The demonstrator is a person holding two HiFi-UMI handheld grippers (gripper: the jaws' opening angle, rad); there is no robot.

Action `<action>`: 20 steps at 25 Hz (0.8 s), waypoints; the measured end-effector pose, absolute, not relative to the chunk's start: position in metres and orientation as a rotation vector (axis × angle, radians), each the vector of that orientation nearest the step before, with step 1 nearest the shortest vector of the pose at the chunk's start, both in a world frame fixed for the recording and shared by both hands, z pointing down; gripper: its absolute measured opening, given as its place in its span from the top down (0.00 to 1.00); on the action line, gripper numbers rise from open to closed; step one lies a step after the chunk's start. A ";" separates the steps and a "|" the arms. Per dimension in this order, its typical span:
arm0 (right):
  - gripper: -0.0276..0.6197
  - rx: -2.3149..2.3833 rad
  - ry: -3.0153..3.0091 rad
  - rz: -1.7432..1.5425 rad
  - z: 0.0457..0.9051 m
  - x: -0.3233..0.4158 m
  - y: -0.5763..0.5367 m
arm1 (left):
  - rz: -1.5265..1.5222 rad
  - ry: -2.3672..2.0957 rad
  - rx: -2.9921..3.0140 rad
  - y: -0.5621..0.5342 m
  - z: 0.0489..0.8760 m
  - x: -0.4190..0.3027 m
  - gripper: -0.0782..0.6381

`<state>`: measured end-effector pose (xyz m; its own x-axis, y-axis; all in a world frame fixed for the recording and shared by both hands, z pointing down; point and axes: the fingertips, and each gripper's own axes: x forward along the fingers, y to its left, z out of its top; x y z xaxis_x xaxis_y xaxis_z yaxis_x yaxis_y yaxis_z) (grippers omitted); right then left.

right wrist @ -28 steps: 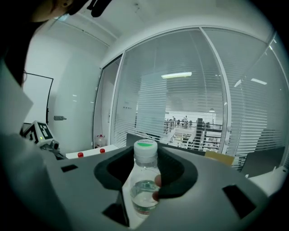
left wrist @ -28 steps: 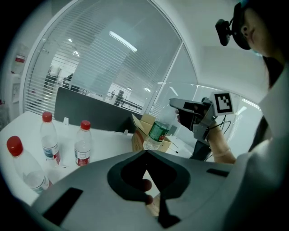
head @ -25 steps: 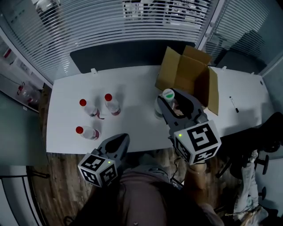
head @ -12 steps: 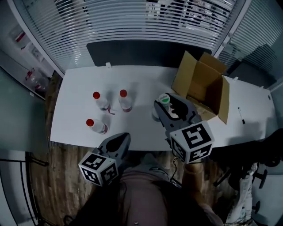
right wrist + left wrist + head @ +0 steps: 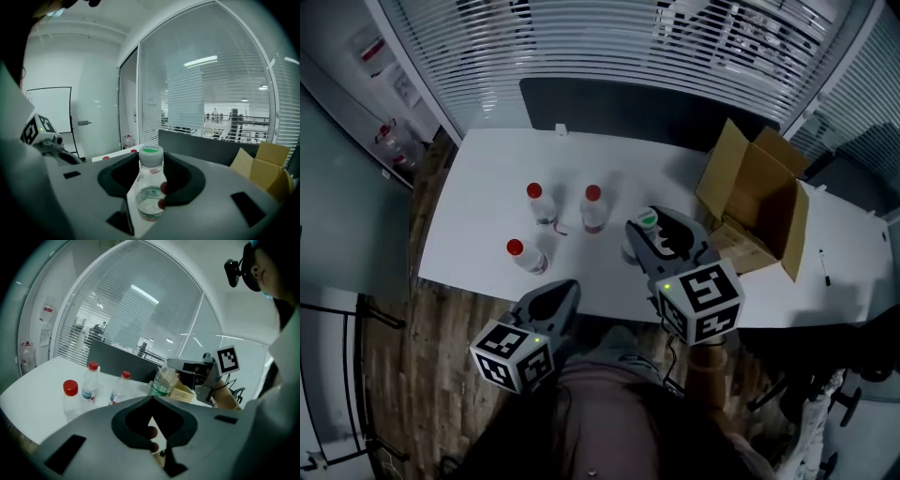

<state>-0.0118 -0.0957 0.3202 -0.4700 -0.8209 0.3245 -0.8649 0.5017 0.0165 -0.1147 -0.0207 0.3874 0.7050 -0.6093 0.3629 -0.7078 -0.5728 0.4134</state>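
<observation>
A: R gripper (image 5: 656, 232), what's it got?

B: Jaws part-closed, clamped on the green-cap bottle (image 5: 149, 197). It sits right between them, upright. The pads grip the clear body and the cap pokes up above the jaw tops. There's some water in the lower part.

A: Bottle on the table (image 5: 478, 202) or off it?

B: Can't tell, the base is hidden behind the jaws. It's over the table's near edge, straight out front of the gripper's marker cube.

A: L gripper (image 5: 555, 298)?

B: Jaws together, just a thin sliver of gap and nothing in it. It hangs at the table's near edge, well apart from the held bottle, which is fwd and to its right.

A: Anything else around?

B: Three red-cap bottles (image 5: 536, 204) stand on the table, fwd of the L gripper and to the left of the R one. The nearest one (image 5: 525, 256) is just ahead of the L jaw tips. An open cardboard box (image 5: 759, 202) sits to the right of the R gripper, near the bottle but not touching it.
</observation>
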 end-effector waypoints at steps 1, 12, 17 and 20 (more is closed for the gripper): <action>0.69 1.405 -2.464 0.224 0.324 -0.016 -0.096 | 0.242 -1.015 2.367 -0.020 0.387 -0.117 0.88; 0.69 1.276 -2.492 0.253 0.357 -0.056 -0.109 | 0.223 -1.155 2.282 -0.014 0.390 -0.151 0.88; 0.69 1.226 -2.476 0.275 0.379 -0.068 -0.117 | 0.217 -1.208 2.243 -0.011 0.390 -0.161 0.88; 0.69 1.194 -2.481 0.283 0.387 -0.076 -0.120 | 0.208 -1.256 2.226 -0.011 0.392 -0.170 0.88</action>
